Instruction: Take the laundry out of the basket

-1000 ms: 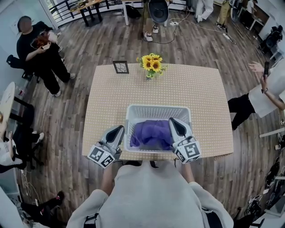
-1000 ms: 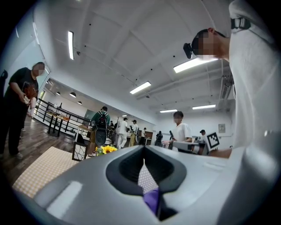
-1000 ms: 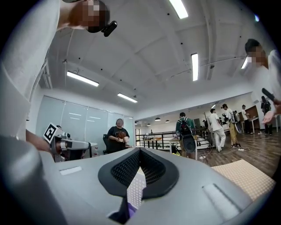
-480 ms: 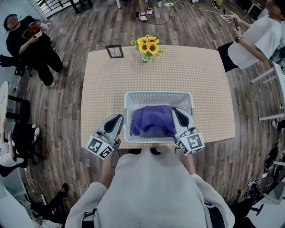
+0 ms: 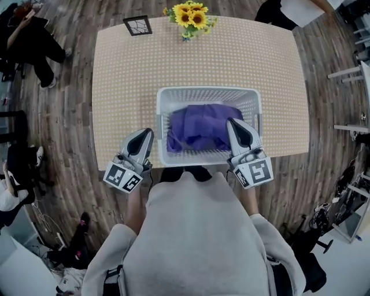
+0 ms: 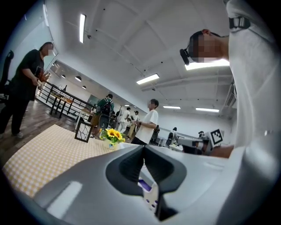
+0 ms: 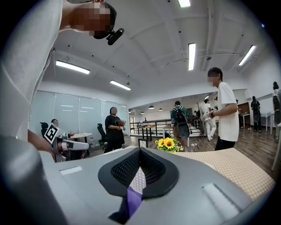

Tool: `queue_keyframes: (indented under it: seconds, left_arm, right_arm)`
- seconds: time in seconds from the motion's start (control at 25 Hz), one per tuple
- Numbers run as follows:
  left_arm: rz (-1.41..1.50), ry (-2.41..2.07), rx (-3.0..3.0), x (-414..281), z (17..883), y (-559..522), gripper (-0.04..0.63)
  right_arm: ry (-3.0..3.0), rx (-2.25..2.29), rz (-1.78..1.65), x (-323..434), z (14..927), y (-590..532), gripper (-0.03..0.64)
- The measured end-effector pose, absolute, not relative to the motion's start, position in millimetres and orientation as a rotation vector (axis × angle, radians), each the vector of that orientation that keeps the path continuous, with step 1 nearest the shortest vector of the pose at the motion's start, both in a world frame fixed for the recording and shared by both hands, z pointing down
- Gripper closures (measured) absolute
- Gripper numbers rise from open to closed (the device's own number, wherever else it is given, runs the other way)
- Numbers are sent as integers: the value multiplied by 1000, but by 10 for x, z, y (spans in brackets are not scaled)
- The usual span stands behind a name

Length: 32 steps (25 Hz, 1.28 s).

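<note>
Wood-plank flooring surrounds a table (image 5: 124,87) with a dotted beige top, seen from above. At its near edge, the left gripper (image 5: 147,132) has its jaws closed on nothing and sits just outside the left wall of a white slatted basket (image 5: 206,90). The right gripper (image 5: 232,122), jaws also pressed together and empty, reaches over the basket's right side to the edge of the purple laundry (image 5: 199,124), which lies heaped inside the basket; whether it touches the cloth cannot be told.

A bunch of sunflowers (image 5: 189,16) and a small picture frame (image 5: 137,25) stand at the table's far edge, well apart from the basket. A seated person in black (image 5: 32,46) is off the far left corner.

Each gripper view is half blocked by that gripper's own grey body, with only a sliver of purple showing below the closed tips. These views alone show the ceiling lights, a black railing and a bystander in a white T-shirt (image 7: 227,112) beside the table.
</note>
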<state>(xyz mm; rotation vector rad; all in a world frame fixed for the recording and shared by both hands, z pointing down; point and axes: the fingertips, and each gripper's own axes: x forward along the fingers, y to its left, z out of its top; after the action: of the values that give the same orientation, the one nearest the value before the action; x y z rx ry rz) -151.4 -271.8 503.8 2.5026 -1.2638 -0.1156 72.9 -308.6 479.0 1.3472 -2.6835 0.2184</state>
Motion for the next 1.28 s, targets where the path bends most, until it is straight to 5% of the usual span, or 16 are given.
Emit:
queue_keyframes:
  seconds: [0.44, 0.72, 0.8, 1.0, 1.28]
  left_arm:
    - [-157, -1250, 2481, -1583, 5110, -2675, 586]
    - [-207, -1223, 2479, -1507, 5119, -2704, 586]
    - [-217, -1226, 2474, -1519, 5117, -2696, 586]
    - [-243, -1240, 2465, -1556, 5115, -2744, 586]
    - [-258, -1272, 2437, -1653, 5144, -2762, 586]
  right_arm:
    - [-2055, 622, -520, 347, 5540, -2741, 618]
    - [-1918, 418, -335, 384, 6003, -2569, 613]
    - [-1874, 344, -184, 453, 6201, -2478, 339]
    - [-1724, 212, -119, 560, 6464, -2527, 85]
    - [-1700, 97, -147, 407, 6810, -2703, 35]
